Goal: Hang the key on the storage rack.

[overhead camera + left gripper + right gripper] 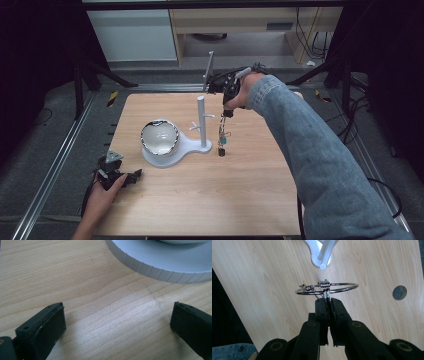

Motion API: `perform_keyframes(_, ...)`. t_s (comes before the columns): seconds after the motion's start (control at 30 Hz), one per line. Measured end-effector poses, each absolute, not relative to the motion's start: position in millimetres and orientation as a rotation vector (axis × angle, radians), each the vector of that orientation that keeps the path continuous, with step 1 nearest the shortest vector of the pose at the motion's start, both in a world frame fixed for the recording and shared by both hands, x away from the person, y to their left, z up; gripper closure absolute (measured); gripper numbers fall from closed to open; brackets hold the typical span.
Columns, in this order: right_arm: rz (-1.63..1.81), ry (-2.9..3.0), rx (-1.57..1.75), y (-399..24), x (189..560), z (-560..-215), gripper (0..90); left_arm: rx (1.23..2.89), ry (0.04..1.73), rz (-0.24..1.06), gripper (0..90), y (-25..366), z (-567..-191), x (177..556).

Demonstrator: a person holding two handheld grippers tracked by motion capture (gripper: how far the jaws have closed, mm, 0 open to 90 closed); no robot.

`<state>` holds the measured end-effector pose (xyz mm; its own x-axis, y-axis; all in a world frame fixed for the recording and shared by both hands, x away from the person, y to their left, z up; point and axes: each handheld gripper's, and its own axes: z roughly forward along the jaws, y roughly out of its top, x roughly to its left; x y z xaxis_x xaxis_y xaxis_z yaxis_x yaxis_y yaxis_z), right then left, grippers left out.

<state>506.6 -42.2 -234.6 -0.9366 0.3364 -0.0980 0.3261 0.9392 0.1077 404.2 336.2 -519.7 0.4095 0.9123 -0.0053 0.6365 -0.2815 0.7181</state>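
Keyring [327,288] with charms: pinched in closed right gripper [327,300], hanging right of white stand [202,122]. Left gripper [117,322] wide open, empty, near-left on table. Advice: lift ring level over a peg, then release.

The stand [202,122] rises mid-table [250,200] with the bowl [159,136] on its base, left of the post. Just right of the post the keyring [327,288] hangs from the right gripper [226,111], above the tabletop, its charms [221,146] dangling beside the base. The left gripper [131,177] sits on the near left corner, in front of the bowl.
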Motion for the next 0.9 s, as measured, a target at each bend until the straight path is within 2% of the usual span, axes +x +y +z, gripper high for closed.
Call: perform_keyframes(0.9, 0.171, 2.981, 0.476, -18, 514, -231, 85.1, 2.024, 1.312, 0.549, 0.0, 336, -520, 404)
